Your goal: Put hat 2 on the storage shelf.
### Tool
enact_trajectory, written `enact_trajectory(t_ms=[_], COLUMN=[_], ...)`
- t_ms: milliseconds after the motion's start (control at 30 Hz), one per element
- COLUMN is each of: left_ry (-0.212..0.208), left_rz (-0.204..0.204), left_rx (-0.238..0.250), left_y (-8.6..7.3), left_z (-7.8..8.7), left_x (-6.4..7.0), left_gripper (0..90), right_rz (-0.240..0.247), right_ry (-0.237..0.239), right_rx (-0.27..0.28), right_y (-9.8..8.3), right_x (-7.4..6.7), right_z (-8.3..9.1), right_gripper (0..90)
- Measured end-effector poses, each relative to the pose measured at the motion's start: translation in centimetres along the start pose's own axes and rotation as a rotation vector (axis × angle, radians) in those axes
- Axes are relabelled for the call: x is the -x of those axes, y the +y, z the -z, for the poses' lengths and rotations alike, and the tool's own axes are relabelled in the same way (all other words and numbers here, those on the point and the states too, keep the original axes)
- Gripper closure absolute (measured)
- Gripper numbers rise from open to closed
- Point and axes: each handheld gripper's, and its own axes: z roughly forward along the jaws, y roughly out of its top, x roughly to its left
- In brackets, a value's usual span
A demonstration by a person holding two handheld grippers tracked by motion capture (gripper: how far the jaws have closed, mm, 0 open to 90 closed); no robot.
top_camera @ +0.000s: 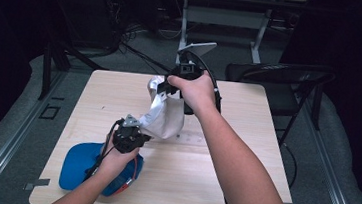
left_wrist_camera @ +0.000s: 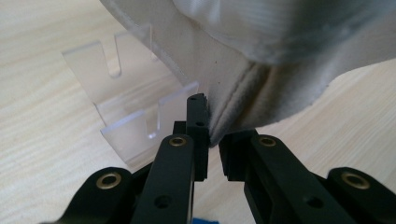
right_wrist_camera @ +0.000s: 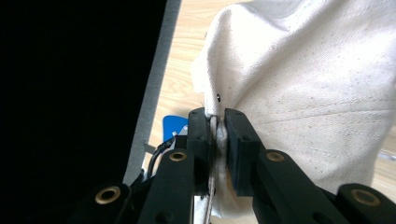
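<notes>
Off-white, finely speckled cloth [top_camera: 163, 115] with a stitched hem, hanging slack between both tongs: left tongs [left_wrist_camera: 214, 137] clamped on its lower hem, right tongs [right_wrist_camera: 217, 122] pinching its upper edge. Beneath, pale wood-grain desk [top_camera: 222, 176]; clear acrylic stand [left_wrist_camera: 123, 105] beside left tongs, blue pad [top_camera: 77, 165] behind them. Dim room beyond, black folding chair [top_camera: 278, 84].

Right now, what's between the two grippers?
In the high view the white cap spans it: the right gripper pinches its upper edge, the left gripper its lower edge. In the left gripper view a clear acrylic stand sits behind the cap.
</notes>
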Motion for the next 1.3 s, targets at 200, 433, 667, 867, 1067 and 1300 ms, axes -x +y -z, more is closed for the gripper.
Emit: enact_trajectory(t_ms=[200, 433, 667, 867, 1067, 1300], left_ry=[0.01, -0.028, -0.066, -0.046, -0.02, 0.005], left_rz=[-0.006, -0.001, -0.005, -0.003, 0.006, 0.007], left_rx=[0.014, 0.065, 0.093, 0.108, 0.12, 0.113], left_y=[-0.5, -0.9, -1.9, -3.1, -4.4, -5.9], left_z=[-0.2, 1.3, 3.8, 6.0, 7.5, 8.3], left_x=[0.1, 0.0, 0.1, -0.7, -1.5, -2.1], left_gripper=[80.3, 60.5, 52.3, 50.2, 49.1, 48.2], right_rz=[-0.024, -0.032, -0.033, -0.01, 0.016, 0.055], right_ry=[-0.006, 0.001, 0.009, 0.023, 0.048, 0.06], right_rx=[-0.004, 0.007, 0.018, 0.029, 0.071, 0.109], right_y=[-0.1, -0.4, -0.9, -1.7, -2.5, -4.0], right_x=[1.5, 2.7, 3.7, 4.2, 4.3, 4.8], right_z=[-0.6, -0.2, -0.1, 0.2, 1.3, 3.0], right_gripper=[81.3, 80.5, 74.7, 67.1, 63.8, 61.8])
